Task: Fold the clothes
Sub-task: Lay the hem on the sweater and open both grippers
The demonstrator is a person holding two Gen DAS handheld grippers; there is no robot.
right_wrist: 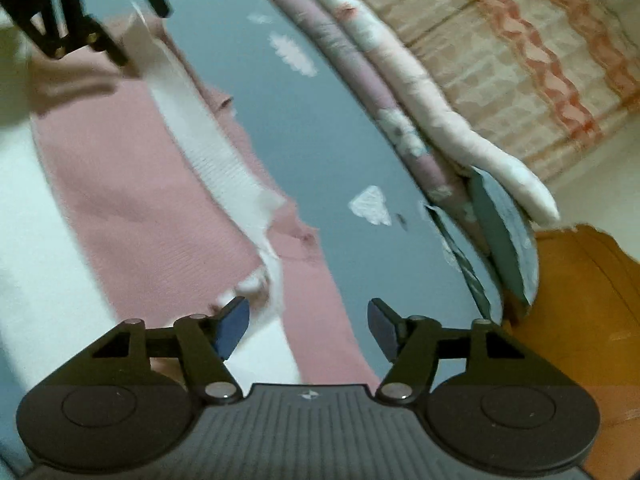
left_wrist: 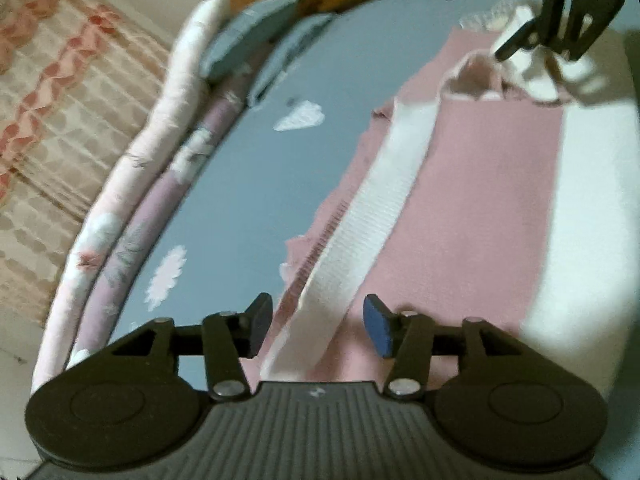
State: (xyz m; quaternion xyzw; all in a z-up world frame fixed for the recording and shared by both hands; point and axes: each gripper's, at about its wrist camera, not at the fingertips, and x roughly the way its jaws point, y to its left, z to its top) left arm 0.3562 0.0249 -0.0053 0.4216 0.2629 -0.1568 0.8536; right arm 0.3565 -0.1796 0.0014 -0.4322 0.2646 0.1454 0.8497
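A pink garment (left_wrist: pixel 480 200) with a white ribbed band (left_wrist: pixel 380 208) lies flat on a blue-grey sheet (left_wrist: pixel 248 184). My left gripper (left_wrist: pixel 318 326) hovers over its near end with its jaws apart; the white band runs beneath the gap and the pads do not press on it. My right gripper (left_wrist: pixel 480 16) shows far off at the garment's other end. In the right wrist view the pink garment (right_wrist: pixel 132 200) and its band (right_wrist: pixel 212 152) lie left of centre. My right gripper (right_wrist: pixel 308 326) stands open over the garment's edge, gripping nothing. The left gripper (right_wrist: pixel 140 30) shows at the top left.
A rolled pink and lilac floral quilt (left_wrist: pixel 132 184) (right_wrist: pixel 420 92) runs along the bed's edge beside a patterned curtain. A blue-grey pillow (right_wrist: pixel 500 232) and an orange-brown surface (right_wrist: pixel 580 300) lie at one end. White cloth (left_wrist: pixel 592 200) borders the pink.
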